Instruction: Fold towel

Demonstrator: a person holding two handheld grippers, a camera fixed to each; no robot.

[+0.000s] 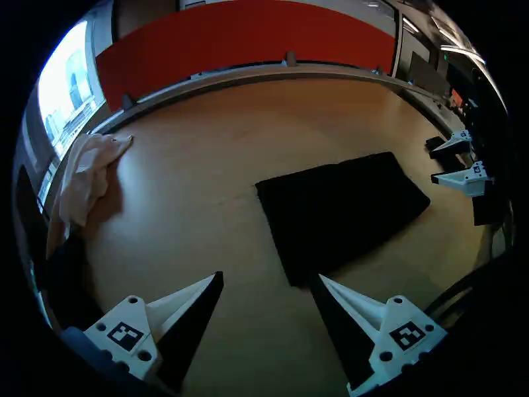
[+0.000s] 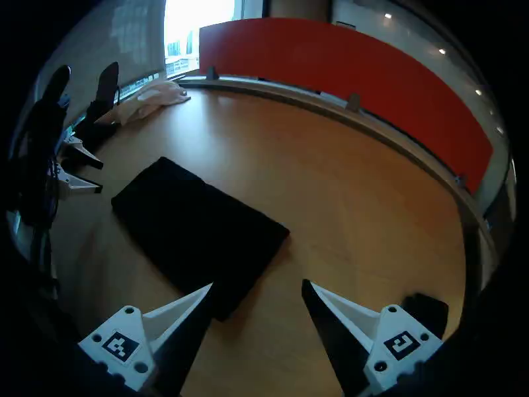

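Left gripper view, gripper: the left gripper (image 1: 267, 276) hovers over the table (image 1: 198, 172) with its fingers spread apart and nothing between them.
Left gripper view, towel: the black towel (image 1: 340, 212) lies flat as a rough rectangle, centre-right of the frame, its near corner just beyond the right-hand fingertip.
Left gripper view, other cloth: a pale cloth (image 1: 86, 175) sits bunched at the left edge, well apart from the towel.
Right gripper view, gripper: the right gripper (image 2: 257, 284) is also spread wide and empty, low in the frame.
Right gripper view, towel: the towel runs from centre-left down to the gripper's left-hand fingertip.
Handling: it looks soft, light and limp, so it should sag and drape when lifted. It is too dark to tell whether it is already doubled over.
Where to grip: probably two neighbouring corners of one short edge, one per gripper, pinching all layers at the very edge.
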